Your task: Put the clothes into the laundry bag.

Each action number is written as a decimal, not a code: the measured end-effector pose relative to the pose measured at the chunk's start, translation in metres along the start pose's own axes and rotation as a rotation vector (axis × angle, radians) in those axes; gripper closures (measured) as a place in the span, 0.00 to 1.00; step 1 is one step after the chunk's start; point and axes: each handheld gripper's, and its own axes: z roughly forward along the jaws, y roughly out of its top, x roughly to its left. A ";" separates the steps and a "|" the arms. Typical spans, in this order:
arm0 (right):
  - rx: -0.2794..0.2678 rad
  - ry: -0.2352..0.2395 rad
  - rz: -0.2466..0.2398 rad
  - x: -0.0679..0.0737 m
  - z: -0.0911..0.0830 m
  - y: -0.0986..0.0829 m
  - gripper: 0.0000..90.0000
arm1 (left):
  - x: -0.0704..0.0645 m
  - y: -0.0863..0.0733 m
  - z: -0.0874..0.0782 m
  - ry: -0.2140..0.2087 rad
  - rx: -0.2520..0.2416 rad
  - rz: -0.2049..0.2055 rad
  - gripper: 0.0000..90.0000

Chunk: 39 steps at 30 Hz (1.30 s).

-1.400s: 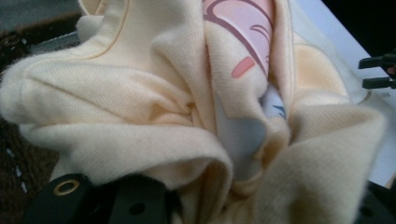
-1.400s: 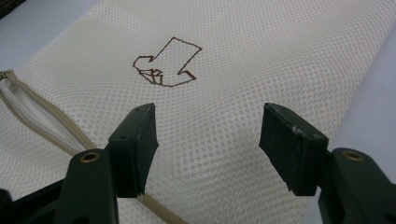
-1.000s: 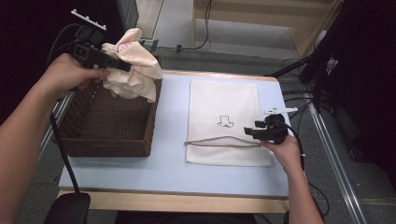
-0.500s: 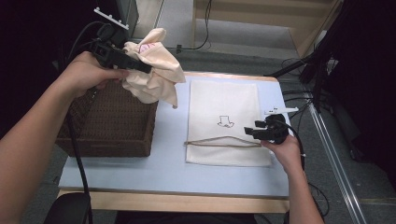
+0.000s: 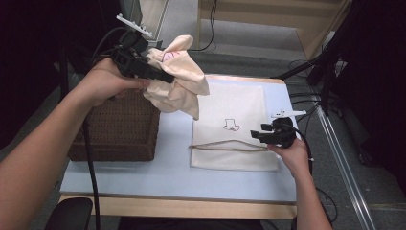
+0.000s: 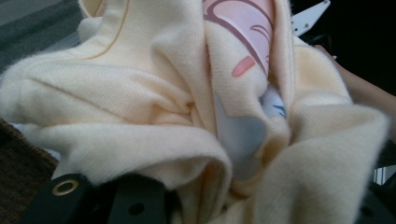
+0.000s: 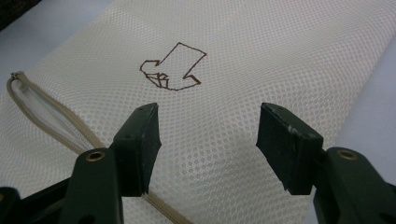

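Note:
A cream garment (image 5: 179, 81) with a pink print hangs in the air, bunched in my left gripper (image 5: 160, 76), which is shut on it above the right edge of the wicker basket (image 5: 117, 127). The left gripper view is close on the garment (image 6: 187, 116) folds. A white mesh laundry bag (image 5: 234, 127) lies flat on the blue table top, with a tan zipper (image 5: 230, 145) across it and a small dark drawing (image 7: 172, 67). My right gripper (image 5: 258, 132) rests at the bag's right edge, its jaws open over the mesh bag (image 7: 261, 56) with nothing between them (image 7: 208, 135).
The brown wicker basket sits at the table's left. A light blue table top (image 5: 167, 167) has bare room in front of the bag. Dark stands and cables (image 5: 330, 76) crowd the floor at the right. A black cable (image 5: 91, 167) trails from the left gripper.
My left gripper has lifted the cream garment up out of the basket and carried it rightward, towards the mesh bag. The right gripper has stayed in place.

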 end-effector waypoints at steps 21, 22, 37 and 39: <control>0.002 -0.005 -0.006 0.001 0.001 0.000 0.45 | -0.065 -0.037 0.027 -0.098 0.022 0.029 0.68; 0.001 -0.004 -0.005 0.001 0.001 0.000 0.45 | -0.066 -0.039 0.028 -0.105 0.020 0.026 0.68; 0.008 -0.007 -0.002 0.000 0.001 -0.001 0.45 | -0.100 -0.065 0.095 -0.244 0.099 0.006 0.67; 0.008 -0.007 -0.003 0.000 0.001 -0.001 0.45 | -0.103 -0.070 0.108 -0.255 0.117 0.006 0.67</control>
